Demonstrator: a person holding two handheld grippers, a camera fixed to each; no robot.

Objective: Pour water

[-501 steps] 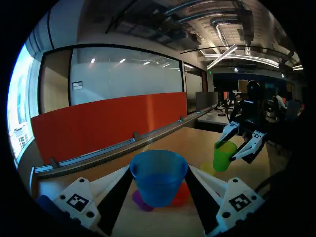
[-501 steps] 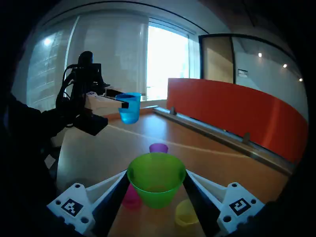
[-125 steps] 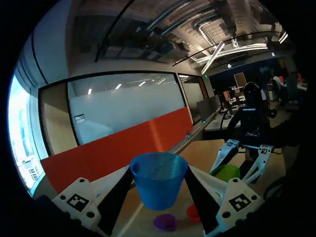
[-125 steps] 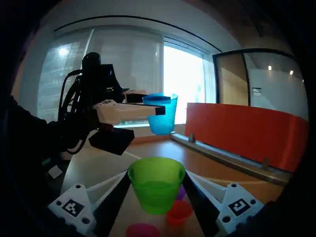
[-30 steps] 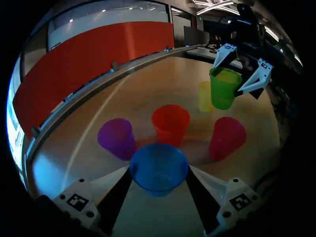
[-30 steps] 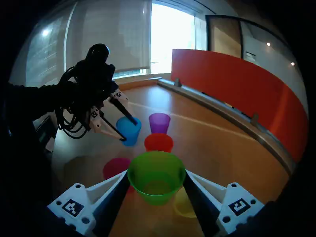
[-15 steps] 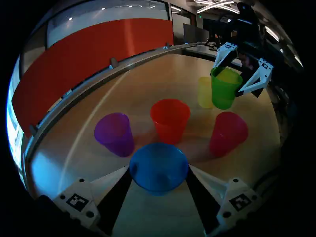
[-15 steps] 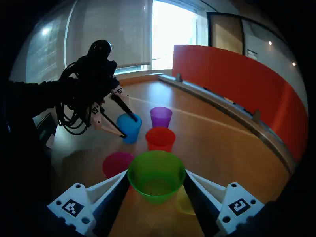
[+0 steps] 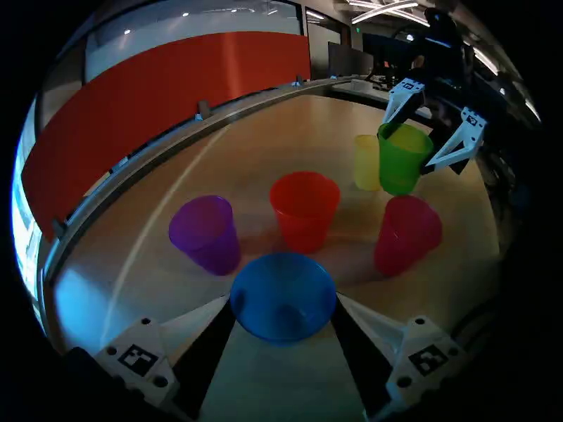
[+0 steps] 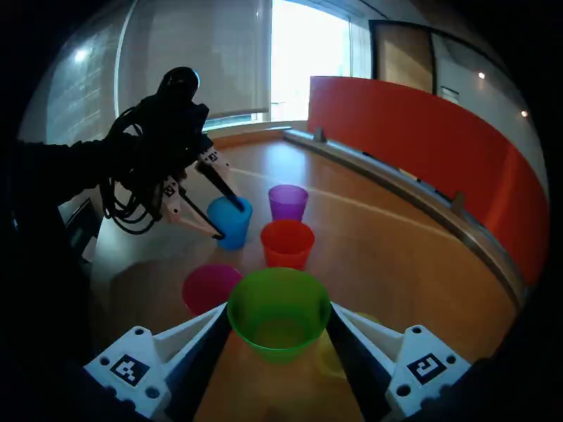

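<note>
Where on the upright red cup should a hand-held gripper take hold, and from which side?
Pinch the red cup under its rim, level, from the divider side. It stands upright and widens upward, so it likely won't slip down; the purple cup and pink cup crowd the other sides.

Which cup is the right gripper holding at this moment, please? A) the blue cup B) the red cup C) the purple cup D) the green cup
D: the green cup sits between the two fingers of the right gripper, while the left gripper holds the blue cup.
</note>
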